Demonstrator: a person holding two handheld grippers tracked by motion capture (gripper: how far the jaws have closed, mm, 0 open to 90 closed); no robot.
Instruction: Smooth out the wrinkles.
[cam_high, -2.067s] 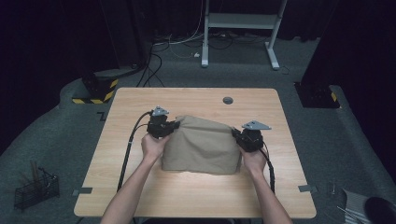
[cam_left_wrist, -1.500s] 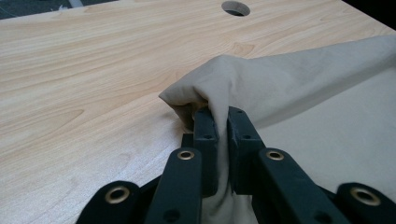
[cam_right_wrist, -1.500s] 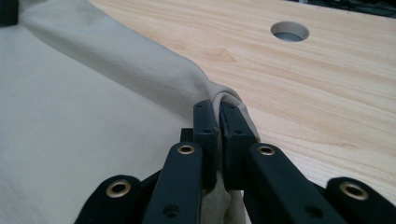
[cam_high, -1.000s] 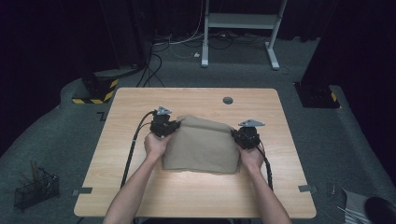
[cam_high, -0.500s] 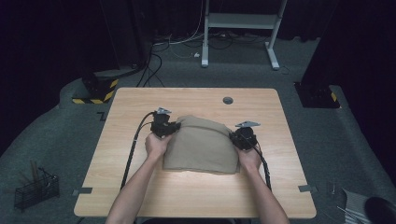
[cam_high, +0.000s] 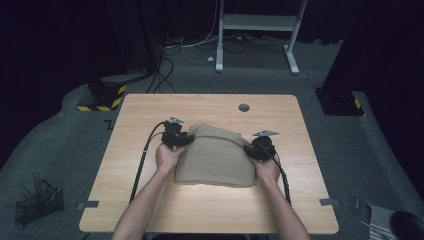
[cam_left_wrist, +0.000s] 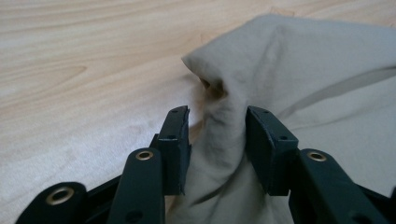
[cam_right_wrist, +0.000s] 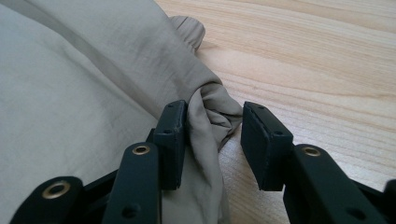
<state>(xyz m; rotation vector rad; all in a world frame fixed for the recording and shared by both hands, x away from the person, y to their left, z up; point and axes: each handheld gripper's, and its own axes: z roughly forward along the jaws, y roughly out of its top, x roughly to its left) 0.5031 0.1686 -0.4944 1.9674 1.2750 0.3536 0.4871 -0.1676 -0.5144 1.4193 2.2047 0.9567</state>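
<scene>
A beige cloth (cam_high: 215, 155) lies folded and puffy in the middle of the wooden table (cam_high: 210, 107). My left gripper (cam_high: 186, 140) is at the cloth's far left corner and my right gripper (cam_high: 249, 149) at its right edge. In the left gripper view the jaws (cam_left_wrist: 217, 116) stand apart around a bunched corner of cloth (cam_left_wrist: 224, 126), and a small gap shows beside the left jaw. In the right gripper view the jaws (cam_right_wrist: 212, 109) are spread too. A twisted fold (cam_right_wrist: 210, 116) leans on the left jaw, well apart from the right one.
A round grommet hole (cam_high: 244, 107) sits near the table's far edge. Cables (cam_high: 145, 155) trail from both grippers toward the near side. A wire basket (cam_high: 37, 202) stands on the floor at the left, and a white desk frame (cam_high: 257, 22) stands beyond the table.
The right gripper has shifted slightly inward, to the left, and the left one a little to the right. The cloth has settled a bit narrower on the table.
</scene>
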